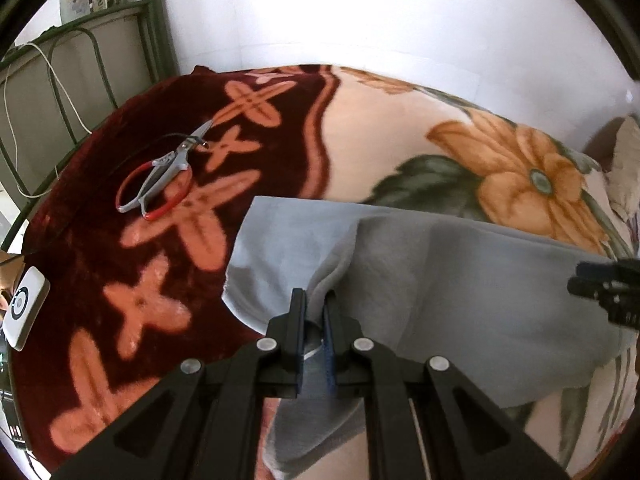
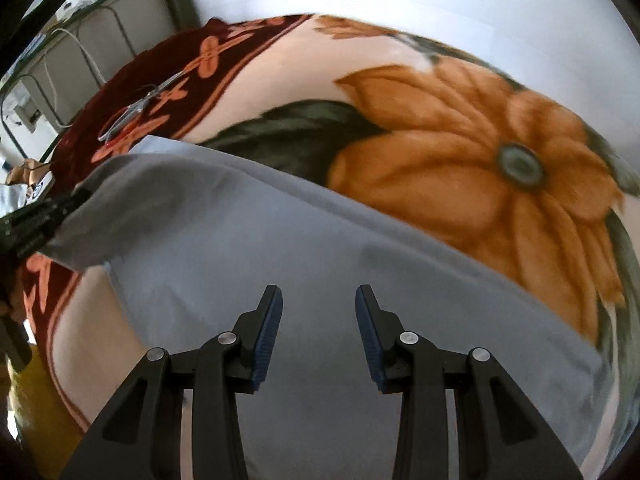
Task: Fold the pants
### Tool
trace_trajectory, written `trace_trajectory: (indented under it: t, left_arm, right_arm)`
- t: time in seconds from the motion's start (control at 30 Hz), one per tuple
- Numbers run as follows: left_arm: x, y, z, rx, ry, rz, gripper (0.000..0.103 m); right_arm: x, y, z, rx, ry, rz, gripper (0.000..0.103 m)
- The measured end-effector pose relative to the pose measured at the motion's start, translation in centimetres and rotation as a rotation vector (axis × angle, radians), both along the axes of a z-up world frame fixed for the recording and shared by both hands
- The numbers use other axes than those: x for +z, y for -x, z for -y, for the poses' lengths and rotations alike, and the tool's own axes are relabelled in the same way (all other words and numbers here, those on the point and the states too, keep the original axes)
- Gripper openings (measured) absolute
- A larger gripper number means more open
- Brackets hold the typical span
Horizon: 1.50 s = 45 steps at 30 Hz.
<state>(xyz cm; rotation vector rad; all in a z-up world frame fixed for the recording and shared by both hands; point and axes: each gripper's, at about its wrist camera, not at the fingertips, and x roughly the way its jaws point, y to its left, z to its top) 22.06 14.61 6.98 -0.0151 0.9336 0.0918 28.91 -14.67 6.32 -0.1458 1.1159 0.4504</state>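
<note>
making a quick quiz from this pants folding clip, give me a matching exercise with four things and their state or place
Things:
1. left gripper
2. right gripper
3. scissors
4. pants

States or places:
A. grey, spread across the floral blanket
B. open, above the grey cloth
C. lying on the dark red part of the blanket
D. shut on a fold of grey cloth

Pairs: 1-D, 2-B, 3-C, 4-A
</note>
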Motion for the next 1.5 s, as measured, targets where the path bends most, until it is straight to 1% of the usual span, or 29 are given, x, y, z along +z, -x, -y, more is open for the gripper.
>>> trace_trajectory:
  t: [0.1, 0.2, 0.27, 0.33, 0.43, 0.57, 0.6, 0.63, 0.67, 0.7, 0.73, 0.8, 0.87, 0.93, 1.07, 1.13, 1.2, 1.23, 1.27, 1.3, 1.33, 1.43, 1.5]
  left_arm:
    - [-0.5, -0.5, -0.4, 0.018, 0.009, -0.01, 0.008]
    - [-0.9, -0.8, -0.5, 0.02, 0.012, -0.012, 0.008]
    - [-1.2, -0.9, -0.5, 0.017, 0.008, -0.012, 0.008]
    - [-1.5, -1.0, -0.5, 0.017, 0.006, -0.015, 0.008]
    - [-1.9, -1.1, -0.8, 0.022, 0.024, -0.017, 0.008]
    - [-2.1, -1.2, -0.9, 0.019, 0.029, -0.008, 0.008]
    - [-2.1, -1.2, -0.9, 0.016, 0.027, -0.006, 0.008]
    - [-2.0, -1.2, -0.8, 0.008, 0.027, -0.003, 0.008]
    - [-2.0, -1.1, -0.7, -0.007, 0.032, -0.004, 0.008]
    - [-1.9, -1.0, -0.5, -0.024, 0.041, -0.005, 0.008]
    - [-1.8, -0.8, -0.3, -0.036, 0.047, -0.004, 0.008]
    - [-1.2, -0.2, 0.1, -0.06, 0.053, 0.014, 0.008]
    - [-0.3, 0.5, 0.3, -0.066, 0.055, 0.04, 0.008]
    - [0.9, 1.2, 0.2, -0.065, 0.068, 0.076, 0.008]
    - [3.7, 2.2, -0.1, -0.051, 0.061, 0.143, 0.008]
    - [4.9, 2.4, -0.3, -0.047, 0.066, 0.164, 0.008]
    - [5.3, 2.2, -0.6, -0.046, 0.056, 0.17, 0.008]
    - [5.3, 2.1, -0.6, -0.044, 0.044, 0.168, 0.008]
    - [5.1, 2.0, -0.7, -0.041, 0.031, 0.16, 0.008]
    - [4.9, 1.9, -0.8, -0.037, 0.022, 0.155, 0.008]
    - [4.6, 1.8, -0.9, -0.033, 0.014, 0.148, 0.007]
    - [3.6, 1.5, -1.3, -0.017, -0.001, 0.131, 0.007]
    - [2.9, 1.5, -1.7, -0.011, 0.007, 0.12, 0.007]
  right_arm:
    - [-0.7, -2.0, -1.9, 0.073, 0.022, -0.014, 0.039]
    - [-1.2, -3.4, -3.2, 0.121, 0.061, -0.002, 0.039]
    - [-1.7, -4.1, -3.8, 0.148, 0.071, -0.008, 0.039]
    - [-2.5, -4.7, -4.7, 0.179, 0.11, -0.017, 0.039]
    - [-3.5, -5.2, -5.2, 0.206, 0.146, -0.027, 0.039]
    - [-4.1, -5.3, -5.0, 0.209, 0.12, -0.032, 0.038]
    - [-4.1, -5.2, -4.8, 0.208, 0.112, -0.029, 0.036]
    - [-4.1, -5.1, -4.7, 0.211, 0.102, -0.023, 0.028]
    - [-4.0, -4.8, -4.6, 0.215, 0.09, -0.018, 0.018]
    - [-3.9, -4.6, -4.6, 0.217, 0.086, -0.009, 0.013]
    - [-3.8, -4.2, -4.5, 0.218, 0.082, 0.007, 0.003]
    - [-3.3, -3.5, -4.4, 0.215, 0.074, 0.037, 0.003]
    - [-2.5, -2.7, -3.9, 0.207, 0.034, 0.065, 0.002]
    - [-1.5, -1.9, -3.3, 0.193, -0.005, 0.095, 0.002]
    - [0.8, -0.2, -2.3, 0.17, -0.064, 0.162, 0.002]
    - [1.4, 0.0, -2.3, 0.174, -0.075, 0.164, 0.002]
    - [1.3, -0.1, -2.6, 0.187, -0.06, 0.142, 0.004]
    - [1.1, -0.2, -2.6, 0.189, -0.048, 0.133, 0.01]
    - [0.7, -0.4, -2.9, 0.187, -0.025, 0.121, 0.02]
    - [0.4, -0.5, -3.0, 0.185, -0.009, 0.118, 0.026]
    - [0.1, -0.7, -3.1, 0.184, 0.015, 0.117, 0.034]
    - [-1.0, -1.4, -3.3, 0.201, 0.089, 0.121, 0.034]
    - [-1.7, -2.3, -3.6, 0.218, 0.122, 0.1, 0.034]
